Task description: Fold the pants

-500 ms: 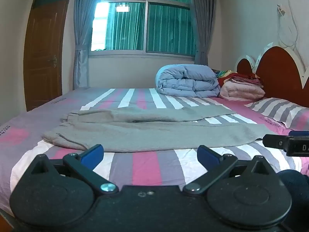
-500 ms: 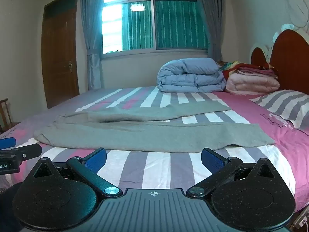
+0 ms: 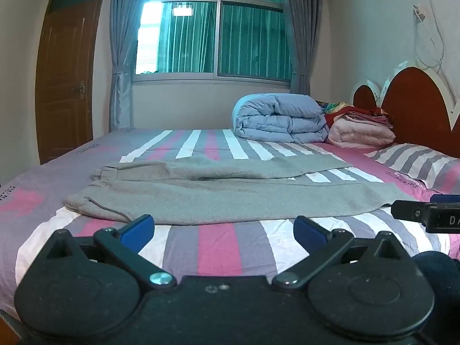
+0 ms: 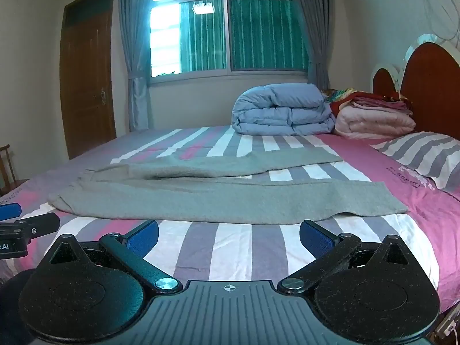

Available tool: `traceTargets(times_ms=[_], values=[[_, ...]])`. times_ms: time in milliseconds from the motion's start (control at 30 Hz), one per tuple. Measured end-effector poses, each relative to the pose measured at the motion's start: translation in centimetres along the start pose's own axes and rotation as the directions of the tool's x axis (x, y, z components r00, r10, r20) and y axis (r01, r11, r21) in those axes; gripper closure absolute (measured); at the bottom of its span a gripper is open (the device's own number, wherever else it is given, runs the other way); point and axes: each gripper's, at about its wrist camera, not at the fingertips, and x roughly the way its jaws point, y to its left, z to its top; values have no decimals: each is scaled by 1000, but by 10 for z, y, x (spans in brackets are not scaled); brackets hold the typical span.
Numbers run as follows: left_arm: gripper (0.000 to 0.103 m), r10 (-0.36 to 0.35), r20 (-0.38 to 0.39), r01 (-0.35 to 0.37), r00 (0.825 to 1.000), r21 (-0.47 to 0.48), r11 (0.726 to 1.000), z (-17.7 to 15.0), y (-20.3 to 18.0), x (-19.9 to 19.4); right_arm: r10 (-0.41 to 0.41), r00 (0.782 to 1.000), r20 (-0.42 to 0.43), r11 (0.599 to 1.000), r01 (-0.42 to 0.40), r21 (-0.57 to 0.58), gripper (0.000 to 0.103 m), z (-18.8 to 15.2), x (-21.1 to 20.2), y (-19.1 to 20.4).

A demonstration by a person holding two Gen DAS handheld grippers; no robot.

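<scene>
Grey pants (image 3: 230, 195) lie spread flat across the striped bed (image 3: 218, 247), waistband to the left, two legs running right with a gap between them. They also show in the right wrist view (image 4: 224, 198). My left gripper (image 3: 223, 230) is open and empty, just short of the pants' near edge. My right gripper (image 4: 229, 237) is open and empty, also just short of the near edge. The right gripper's fingers (image 3: 414, 210) show at the right edge of the left wrist view. The left gripper's fingers (image 4: 34, 224) show at the left edge of the right wrist view.
A folded light blue duvet (image 3: 279, 122) and a stack of pink and red blankets (image 3: 362, 132) sit at the far side of the bed. A striped pillow (image 3: 417, 164) lies by the red headboard (image 3: 414, 109). A wooden door (image 3: 66, 86) and a window stand beyond.
Both grippers have edged slightly forward towards the pants. The pants have not moved.
</scene>
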Motion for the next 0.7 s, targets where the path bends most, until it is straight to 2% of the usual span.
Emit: traceTargets(times_ms=[700], values=[[6,3,-3,-3,1000,2,1000,4,-5,0,-4,1000,-8,1000,4,-6,0,-2,3,2]])
